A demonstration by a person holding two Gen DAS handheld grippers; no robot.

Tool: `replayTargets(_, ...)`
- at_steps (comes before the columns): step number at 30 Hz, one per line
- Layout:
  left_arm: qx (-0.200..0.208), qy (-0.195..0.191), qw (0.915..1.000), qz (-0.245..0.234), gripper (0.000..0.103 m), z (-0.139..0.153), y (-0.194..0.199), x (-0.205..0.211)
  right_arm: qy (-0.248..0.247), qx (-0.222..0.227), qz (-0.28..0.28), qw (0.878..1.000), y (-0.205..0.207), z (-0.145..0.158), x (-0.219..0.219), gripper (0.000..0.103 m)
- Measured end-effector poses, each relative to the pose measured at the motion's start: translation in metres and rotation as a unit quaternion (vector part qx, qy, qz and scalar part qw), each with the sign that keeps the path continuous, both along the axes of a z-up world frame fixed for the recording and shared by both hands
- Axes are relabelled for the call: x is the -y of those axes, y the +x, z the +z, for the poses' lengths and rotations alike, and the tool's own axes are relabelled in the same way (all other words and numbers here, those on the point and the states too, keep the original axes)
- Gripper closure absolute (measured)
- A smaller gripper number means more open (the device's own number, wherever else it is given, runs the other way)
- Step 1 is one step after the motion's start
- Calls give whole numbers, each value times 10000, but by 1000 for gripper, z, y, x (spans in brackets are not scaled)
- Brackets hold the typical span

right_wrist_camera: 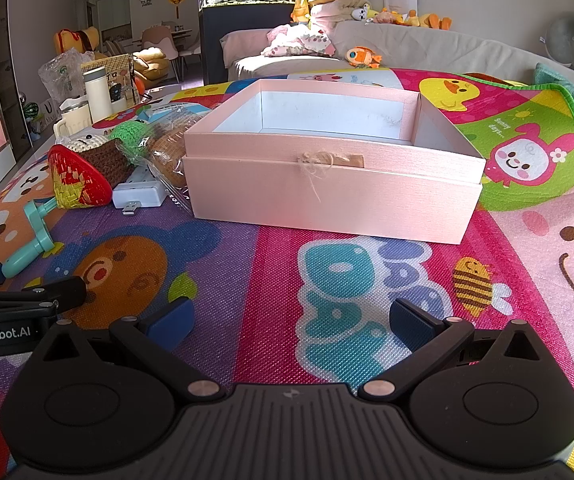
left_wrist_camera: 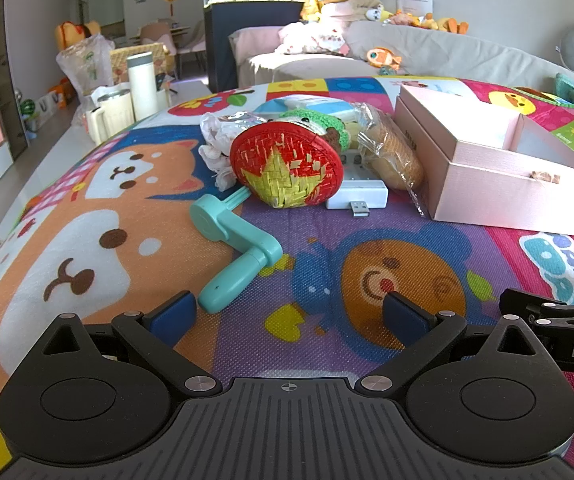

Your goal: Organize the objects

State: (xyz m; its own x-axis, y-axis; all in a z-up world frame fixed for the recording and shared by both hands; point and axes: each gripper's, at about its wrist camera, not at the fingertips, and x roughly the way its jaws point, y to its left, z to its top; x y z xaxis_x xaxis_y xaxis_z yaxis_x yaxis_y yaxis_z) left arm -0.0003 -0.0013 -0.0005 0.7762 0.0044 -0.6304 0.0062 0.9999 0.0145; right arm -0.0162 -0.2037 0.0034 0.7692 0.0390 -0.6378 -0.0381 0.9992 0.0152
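Apparently nothing has been packed yet: the pink box [right_wrist_camera: 327, 168] stands open and bare, straight ahead of the right gripper [right_wrist_camera: 291, 318], well apart from its fingertips. Left of the box lies the clutter, with the teal hand crank [left_wrist_camera: 235, 246] just ahead of the left gripper [left_wrist_camera: 291, 312], near its left finger. Next move, I judge: close the left gripper on the crank. Both grippers are spread wide, holding and touching nothing.
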Motion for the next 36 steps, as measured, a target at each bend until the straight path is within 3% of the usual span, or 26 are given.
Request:
replayTargets(23, 0, 6, 10000, -7, 1, -7, -3, 4, 6, -4, 4, 10000, 0, 0, 1, 0)
replayTargets(29, 0, -35, 10000, -16, 1, -11, -4, 5, 1, -95, 320, 9994, 7, 2, 8, 0)
replayTargets(34, -22, -225, 9995, -227, 2, 5, -7, -11, 22, -316, 606, 9977, -1, 5, 14, 0)
replayTargets(36, 383, -304, 9982, -352, 2, 25, -8, -20, 14, -332, 701, 9970, -8, 5, 15, 0)
